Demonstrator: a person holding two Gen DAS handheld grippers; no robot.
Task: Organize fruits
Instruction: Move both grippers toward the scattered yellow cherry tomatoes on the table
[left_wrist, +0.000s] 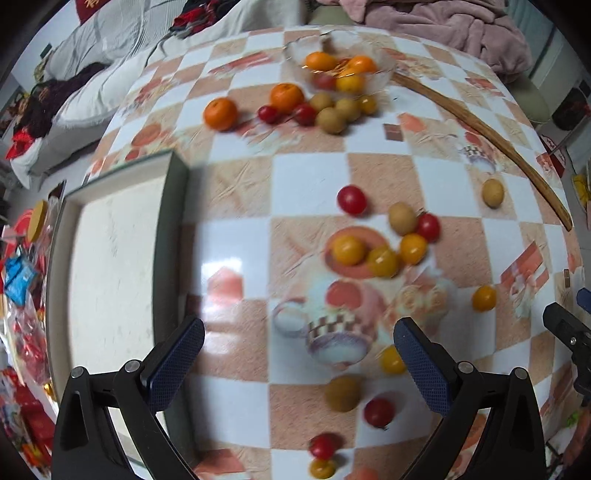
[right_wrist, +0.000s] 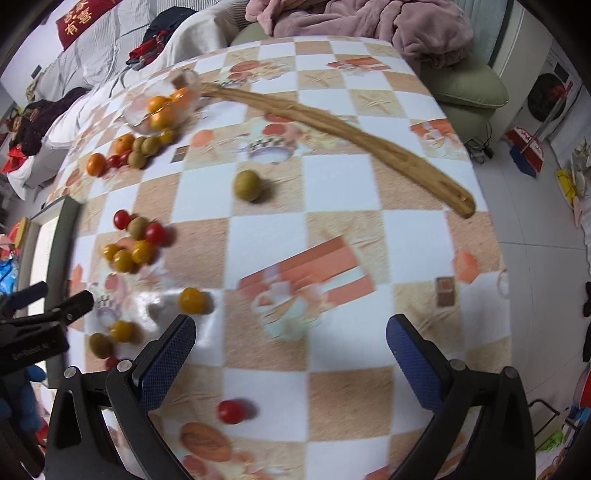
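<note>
While both the left gripper (left_wrist: 299, 339) and the right gripper (right_wrist: 291, 336) are held with jaws spread and empty, small fruits (left_wrist: 384, 260) are seen scattered over the checkered surface (right_wrist: 332, 177) (some in a glass bowl (left_wrist: 384, 75)).

Checkered table (right_wrist: 332, 184) — scattered fruits (left_wrist: 380, 254), glass bowl (left_wrist: 384, 75), tray (left_wrist: 170, 221), wooden stick (right_wrist: 332, 122).

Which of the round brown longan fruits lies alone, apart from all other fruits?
The round brown longan fruit nearest the long curved wooden stick; nothing touches it.
</note>
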